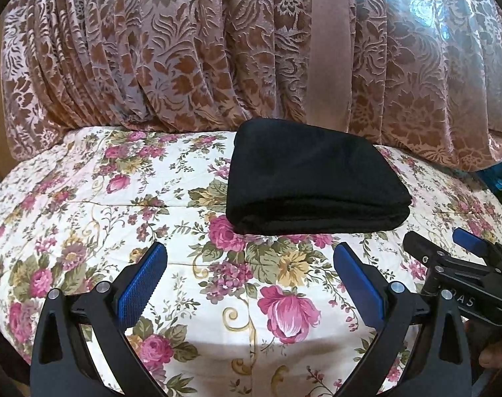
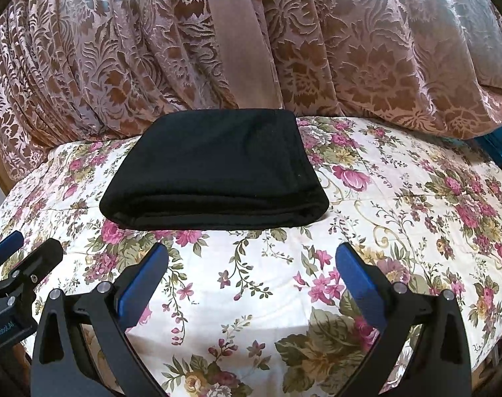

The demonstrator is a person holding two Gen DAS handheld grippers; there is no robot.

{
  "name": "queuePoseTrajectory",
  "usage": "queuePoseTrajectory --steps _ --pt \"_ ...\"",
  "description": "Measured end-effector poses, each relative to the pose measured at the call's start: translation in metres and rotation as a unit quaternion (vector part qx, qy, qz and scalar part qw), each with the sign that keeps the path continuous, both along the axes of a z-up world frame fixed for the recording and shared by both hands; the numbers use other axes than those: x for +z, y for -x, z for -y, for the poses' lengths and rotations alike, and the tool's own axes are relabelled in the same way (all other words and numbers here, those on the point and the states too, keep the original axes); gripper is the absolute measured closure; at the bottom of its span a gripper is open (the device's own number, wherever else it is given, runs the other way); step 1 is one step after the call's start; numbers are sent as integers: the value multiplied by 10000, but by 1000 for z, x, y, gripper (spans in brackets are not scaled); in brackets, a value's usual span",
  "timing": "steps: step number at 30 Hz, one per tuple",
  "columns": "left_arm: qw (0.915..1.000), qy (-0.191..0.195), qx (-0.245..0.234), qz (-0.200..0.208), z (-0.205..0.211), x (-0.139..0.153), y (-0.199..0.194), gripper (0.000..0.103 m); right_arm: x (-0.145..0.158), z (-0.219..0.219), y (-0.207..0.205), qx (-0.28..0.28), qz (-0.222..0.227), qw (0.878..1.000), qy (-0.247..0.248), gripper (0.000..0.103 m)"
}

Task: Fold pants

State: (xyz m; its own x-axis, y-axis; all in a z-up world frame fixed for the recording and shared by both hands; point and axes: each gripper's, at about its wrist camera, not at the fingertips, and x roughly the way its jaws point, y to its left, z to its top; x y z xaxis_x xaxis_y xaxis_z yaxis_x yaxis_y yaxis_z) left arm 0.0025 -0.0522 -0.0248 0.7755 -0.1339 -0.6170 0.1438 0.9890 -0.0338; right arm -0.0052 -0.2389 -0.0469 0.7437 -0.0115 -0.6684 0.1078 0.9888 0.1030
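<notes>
Black fabric: the pants (image 1: 317, 178) are folded up into a thick, neat rectangle, layered edge facing the cameras.
Where they sit: on the floral bedspread (image 1: 102, 205), toward the far side, right up near the curtain (image 1: 151, 49), though whether they touch it I can't tell.
Left claw (image 1: 249, 278): jaws spread wide, blue pads (image 1: 141, 284) apart, nothing between them. It hangs over the bedspread just short of the pants' near edge, not touching them.
Right claw (image 2: 251, 278): same deal, wide open and empty, blue pad (image 2: 357, 281) on each side, sitting a little back from the fold.
Side by side: the right claw shows at the right edge of the left view (image 1: 463, 258), and the left one pokes in at the left edge of the right view (image 2: 12, 264), so they're close together.
Backdrop: brown and pink leaf-patterned curtain with a plain pinkish strip (image 2: 241, 39) running down it.
Bedspread: cream with pink roses and green leaves, pretty flat.
</notes>
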Motion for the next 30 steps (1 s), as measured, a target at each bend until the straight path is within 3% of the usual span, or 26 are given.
queuePoseTrajectory --steps 30 --pt "9994 -93 80 338 -3 20 17 3 0 -5 5 24 9 10000 66 2"
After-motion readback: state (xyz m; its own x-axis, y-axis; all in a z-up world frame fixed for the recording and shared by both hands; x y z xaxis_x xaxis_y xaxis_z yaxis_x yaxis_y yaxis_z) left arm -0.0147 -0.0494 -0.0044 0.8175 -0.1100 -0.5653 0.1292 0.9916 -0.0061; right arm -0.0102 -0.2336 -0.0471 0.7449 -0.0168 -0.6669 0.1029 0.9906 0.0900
